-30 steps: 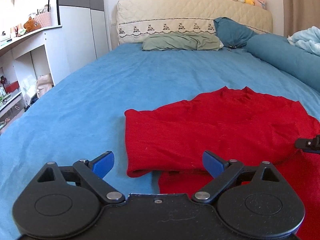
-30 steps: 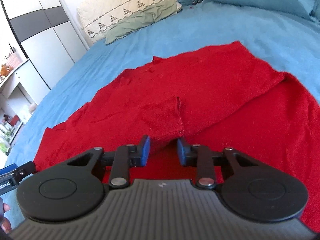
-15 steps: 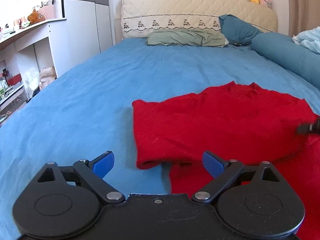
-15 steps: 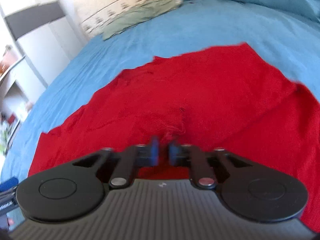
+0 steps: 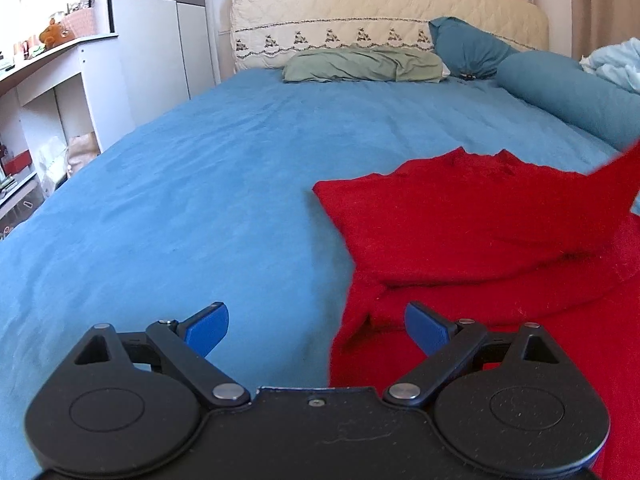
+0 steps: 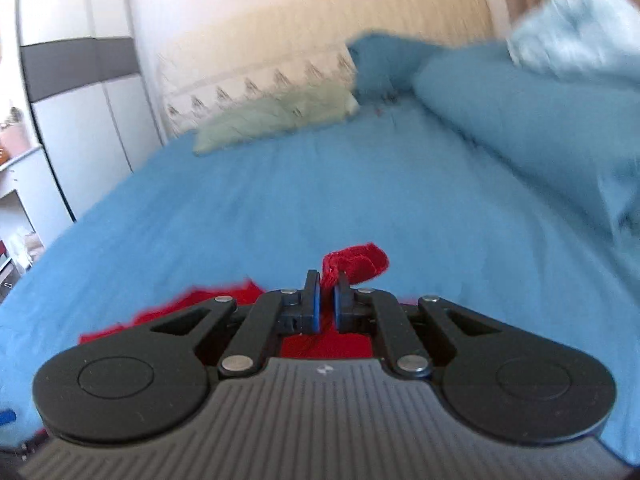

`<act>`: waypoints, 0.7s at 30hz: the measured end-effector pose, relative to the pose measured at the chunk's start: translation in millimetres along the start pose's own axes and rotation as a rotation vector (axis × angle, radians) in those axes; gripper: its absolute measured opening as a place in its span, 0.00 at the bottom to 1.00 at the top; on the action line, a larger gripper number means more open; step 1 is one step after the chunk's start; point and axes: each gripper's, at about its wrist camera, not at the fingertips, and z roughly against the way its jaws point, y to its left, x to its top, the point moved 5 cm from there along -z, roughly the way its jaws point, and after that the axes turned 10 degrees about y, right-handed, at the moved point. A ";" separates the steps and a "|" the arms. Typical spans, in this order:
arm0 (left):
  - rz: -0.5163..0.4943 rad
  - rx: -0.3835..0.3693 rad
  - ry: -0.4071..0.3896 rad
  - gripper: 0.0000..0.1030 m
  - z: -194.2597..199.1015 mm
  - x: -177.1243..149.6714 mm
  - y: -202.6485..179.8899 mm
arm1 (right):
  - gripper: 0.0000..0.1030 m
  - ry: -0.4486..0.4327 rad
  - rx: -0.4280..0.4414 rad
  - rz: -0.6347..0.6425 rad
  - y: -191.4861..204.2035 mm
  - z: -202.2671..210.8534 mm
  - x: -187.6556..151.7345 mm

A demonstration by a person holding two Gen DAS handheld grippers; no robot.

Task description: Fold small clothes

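Observation:
A red knit garment [image 5: 472, 232] lies on the blue bedsheet [image 5: 200, 184], its left sleeve folded over the body. My left gripper [image 5: 316, 326] hovers open above the garment's near left edge, nothing between its blue pads. My right gripper [image 6: 327, 294] is shut on a bunched piece of the red garment [image 6: 356, 262], lifted above the bed; the rest of the cloth hangs below, mostly hidden by the gripper body. In the left wrist view a raised red flap [image 5: 620, 172] stands up at the far right edge.
A green pillow [image 5: 360, 65], a teal pillow [image 5: 468, 50] and a teal bolster [image 5: 568, 94] lie at the head of the bed by the quilted headboard [image 5: 380, 12]. White cabinets and shelves [image 5: 60, 88] stand to the left. A light blue blanket [image 6: 576, 32] lies on the right.
My right gripper shut on the sleeve end and rose with it, swinging away from the garment toward the head of the bed. The left gripper stayed open and nearly still.

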 end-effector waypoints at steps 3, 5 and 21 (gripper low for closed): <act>-0.001 -0.001 0.006 0.94 -3.1 2.7 -3.9 | 0.21 0.029 0.020 -0.032 -15.3 -11.7 -20.8; 0.000 -0.006 0.002 0.94 -2.5 6.2 -5.3 | 0.21 0.038 0.032 -0.051 -23.2 -16.3 -29.1; -0.105 -0.177 -0.016 0.95 -22.7 44.4 -76.9 | 0.96 0.056 0.091 0.177 11.9 -38.6 -71.6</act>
